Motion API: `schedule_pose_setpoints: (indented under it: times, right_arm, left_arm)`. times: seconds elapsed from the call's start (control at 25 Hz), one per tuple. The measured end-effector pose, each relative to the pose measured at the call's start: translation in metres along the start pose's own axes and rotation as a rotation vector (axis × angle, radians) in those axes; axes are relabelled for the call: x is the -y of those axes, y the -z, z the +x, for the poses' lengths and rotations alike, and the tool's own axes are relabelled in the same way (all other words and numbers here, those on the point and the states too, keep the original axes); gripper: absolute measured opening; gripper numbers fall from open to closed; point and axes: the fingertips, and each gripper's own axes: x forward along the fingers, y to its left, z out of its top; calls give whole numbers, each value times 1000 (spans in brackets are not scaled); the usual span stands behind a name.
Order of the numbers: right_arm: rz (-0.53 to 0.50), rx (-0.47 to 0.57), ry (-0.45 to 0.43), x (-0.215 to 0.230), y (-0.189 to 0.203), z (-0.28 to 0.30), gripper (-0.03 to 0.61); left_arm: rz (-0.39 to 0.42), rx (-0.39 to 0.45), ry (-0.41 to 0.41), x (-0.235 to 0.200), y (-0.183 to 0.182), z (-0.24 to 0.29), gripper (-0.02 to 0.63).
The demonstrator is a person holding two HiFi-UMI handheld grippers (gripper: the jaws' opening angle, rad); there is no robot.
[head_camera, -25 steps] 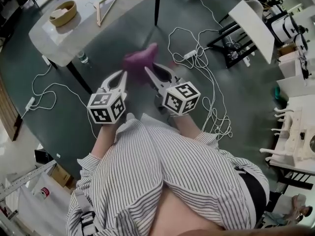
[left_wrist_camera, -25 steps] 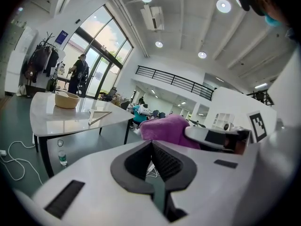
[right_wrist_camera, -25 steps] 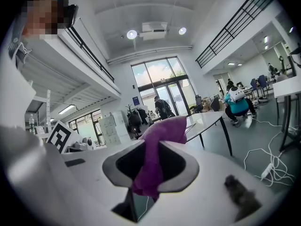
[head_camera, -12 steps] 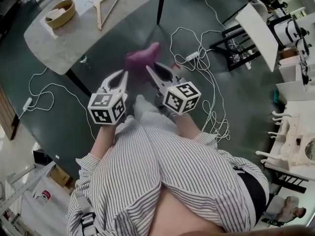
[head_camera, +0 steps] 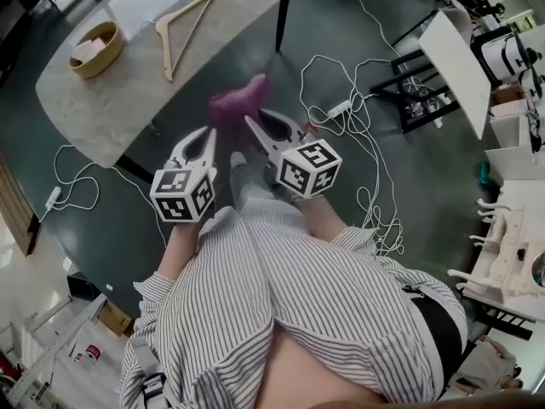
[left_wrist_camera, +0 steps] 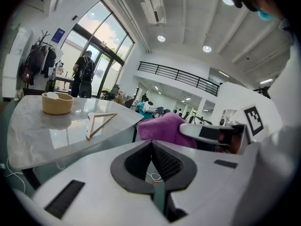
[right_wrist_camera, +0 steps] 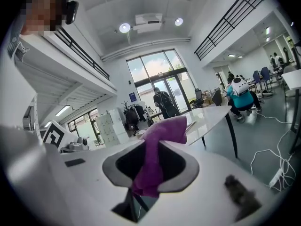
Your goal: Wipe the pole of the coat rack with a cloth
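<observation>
- My right gripper [head_camera: 260, 126] had its jaws pinching the purple cloth [head_camera: 238, 105]. One fold hung down between them and the rest was bunched past the tips. I judged the pick-up done.
- My left gripper [head_camera: 207, 135] had its jaws pressed together on nothing. The cloth showed just beside it, in the other gripper's hold only.
- The cloth was in the air just off the near edge of the desk [head_camera: 111, 109], over the floor and touching no pole.
- On the desk lay a wooden hanger [head_camera: 183, 32] and a bowl [head_camera: 95, 49], which I took to be no part of this job.
- In the left gripper view a rack [left_wrist_camera: 40, 55] hung with dark coats stood beyond the far end of the desk, well apart from the cloth. I could not tell whether it was the one to be wiped, and its pole was too small to make out.
- My reading was that no wiping had begun and the task was at an early stage, with the cloth in hand and the pole not yet reached.
- What was left, as I judged it, was to carry the cloth to the pole, press it against the pole and rub along its length.
</observation>
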Motion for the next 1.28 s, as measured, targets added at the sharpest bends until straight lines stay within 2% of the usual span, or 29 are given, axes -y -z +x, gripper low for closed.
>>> schedule_pose_setpoints:
  times: [0.4, 0.76, 1.0, 1.28]
  right_arm:
    - [-12, -13, -39, 79, -59, 73, 89]
    - [-56, -23, -89, 138, -106, 121, 89]
    - [-43, -43, -100, 160, -111, 138, 89]
    - [-1, -87, -118, 163, -95, 155, 90]
  left_arm:
    - [1, -4, -44, -39, -57, 93, 11]
    - [-10, 57, -71, -57, -112, 172, 11]
    - [-41, 43, -97, -63, -112, 194, 11]
    - [-93, 16, -136, -83, -100, 196, 11]
